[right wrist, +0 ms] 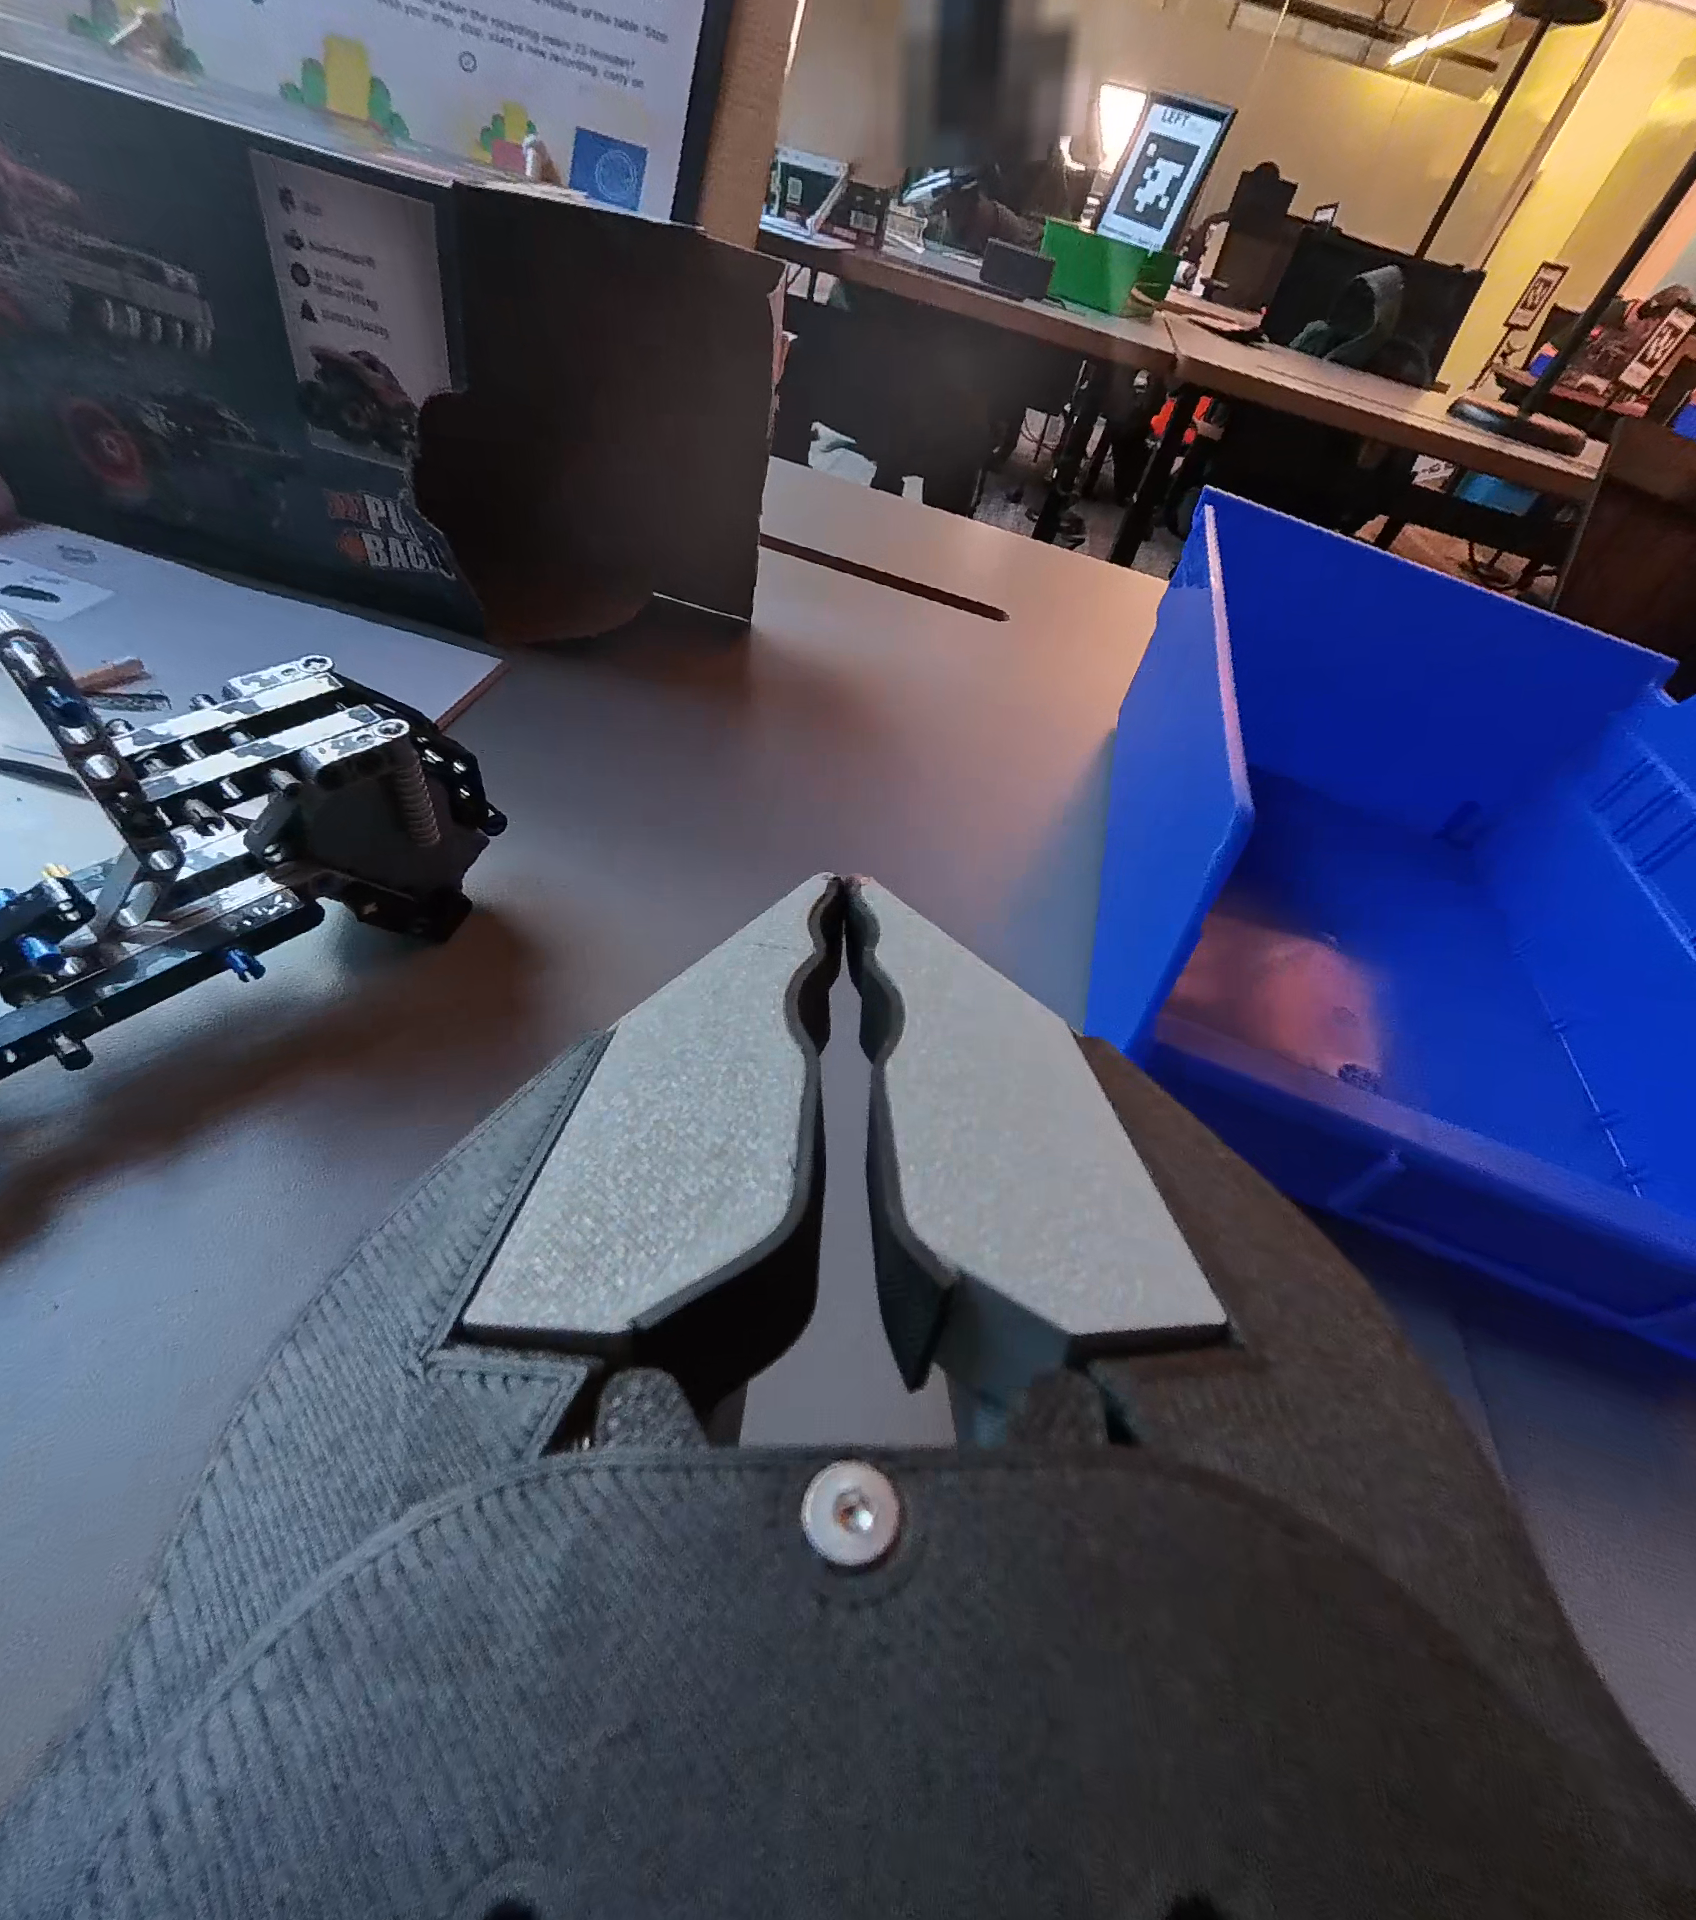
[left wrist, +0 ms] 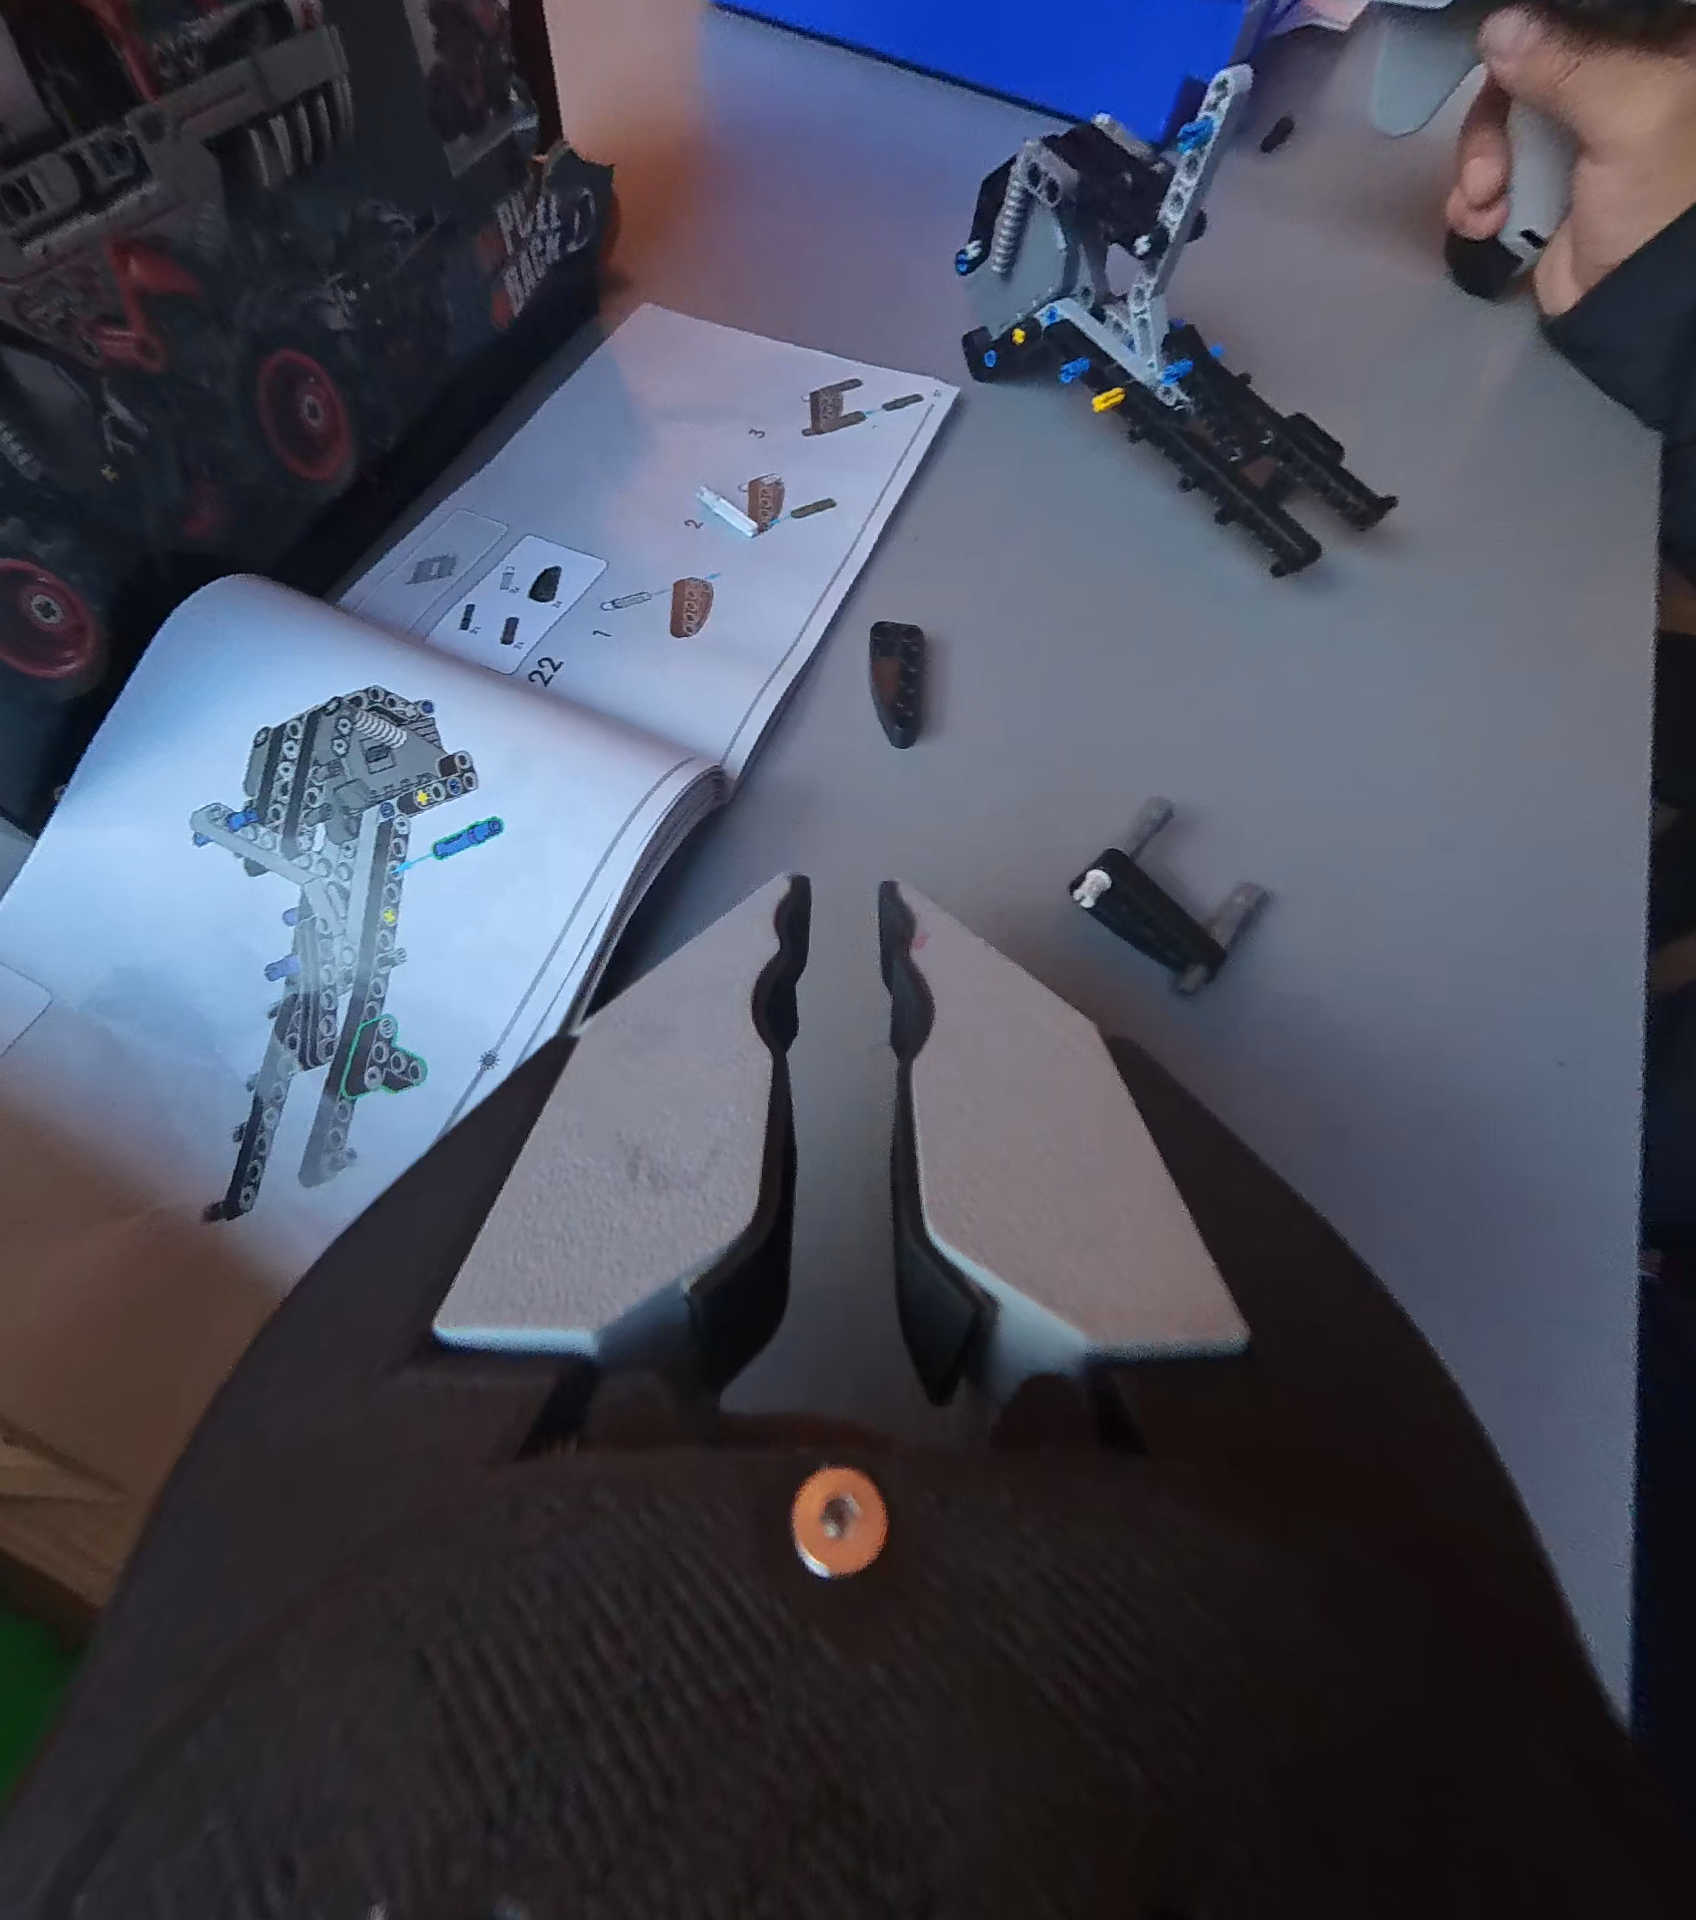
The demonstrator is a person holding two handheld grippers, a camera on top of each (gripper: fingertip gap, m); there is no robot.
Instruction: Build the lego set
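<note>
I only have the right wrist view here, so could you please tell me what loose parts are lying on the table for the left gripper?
Observer: Two loose pieces lie ahead of the left gripper: a small black angled beam and a black sub-assembly with grey pins.
Operator: Thank you. Is the left gripper holding anything?
Observer: No, its jaws stand slightly apart with nothing between them.
Operator: Is the instruction booklet open?
Observer: Yes, the instruction booklet lies open to the left of that gripper, with the chassis build standing beyond the loose pieces.
Operator: And my own gripper?
Observer: The right gripper has its tips together on nothing, beside the blue bin.
</note>
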